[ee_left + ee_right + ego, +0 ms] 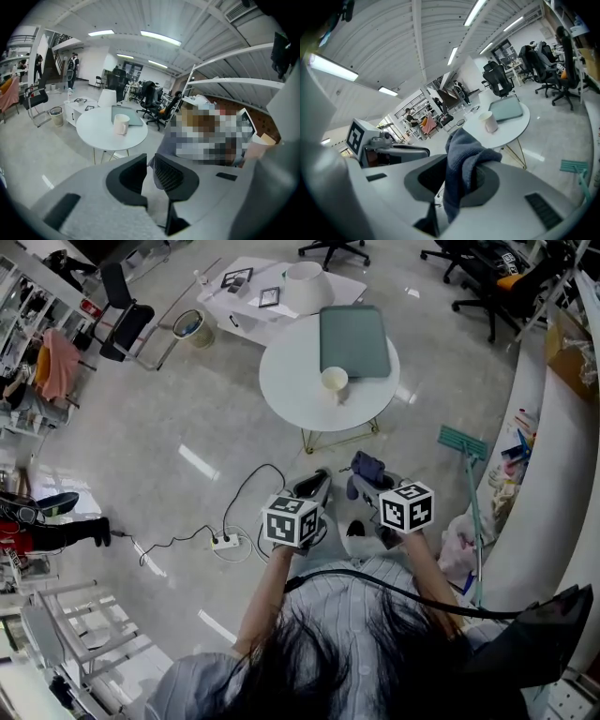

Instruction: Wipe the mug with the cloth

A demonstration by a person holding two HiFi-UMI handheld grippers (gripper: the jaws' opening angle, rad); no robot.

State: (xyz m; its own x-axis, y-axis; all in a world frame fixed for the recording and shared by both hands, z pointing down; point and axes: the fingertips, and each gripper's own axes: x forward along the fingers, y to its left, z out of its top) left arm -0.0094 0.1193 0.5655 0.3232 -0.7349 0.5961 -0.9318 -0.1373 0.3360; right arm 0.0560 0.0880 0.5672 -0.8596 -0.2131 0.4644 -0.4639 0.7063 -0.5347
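A cream mug (335, 381) stands on the round white table (291, 381), in front of a flat green tray (354, 340). The mug also shows far ahead in the left gripper view (121, 124) and the right gripper view (489, 121). Both grippers hover over the floor, well short of the table. My right gripper (367, 472) is shut on a dark blue cloth (461, 150), which bunches up and hangs between the jaws. My left gripper (314, 488) sits beside it, jaws almost together with nothing held (150, 160).
A power strip with cables (225, 541) lies on the floor to my left. A green mop (462, 442) leans by the long white counter (553, 484) on the right. Behind the round table are a low white table (253, 301), a lampshade (305, 285), a bin (192, 327) and office chairs (487, 282).
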